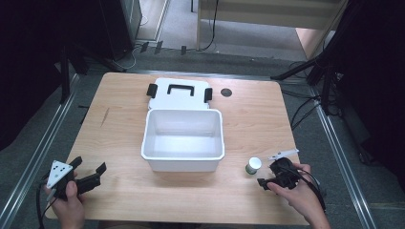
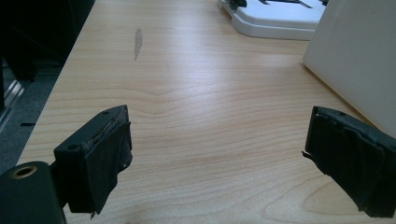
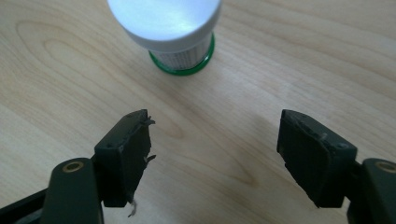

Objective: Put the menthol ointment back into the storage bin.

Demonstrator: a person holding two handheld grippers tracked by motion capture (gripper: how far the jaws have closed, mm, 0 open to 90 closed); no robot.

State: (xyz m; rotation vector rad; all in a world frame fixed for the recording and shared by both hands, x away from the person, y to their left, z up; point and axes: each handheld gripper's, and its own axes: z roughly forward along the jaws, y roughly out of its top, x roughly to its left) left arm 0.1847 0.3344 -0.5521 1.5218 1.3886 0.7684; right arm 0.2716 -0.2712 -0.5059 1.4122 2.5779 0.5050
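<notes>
Right gripper lined up on the small bottle; left gripper idle.

The wooden table [image 1: 248, 114] carries an open white box [image 1: 183, 138] at centre, with its lid [image 1: 180, 93] lying flat just behind it. My left gripper [image 1: 88, 174] rests near the table's front left corner, jaws apart, holding nothing. My right gripper [image 3: 212, 147] is by far the nearer to the white-capped bottle [image 3: 170, 32], jaws spread and empty. The bottle stands upright, long axis vertical, straight ahead of these jaws and just beyond their tips, right of the box. I judge a short forward advance will bracket it.
</notes>
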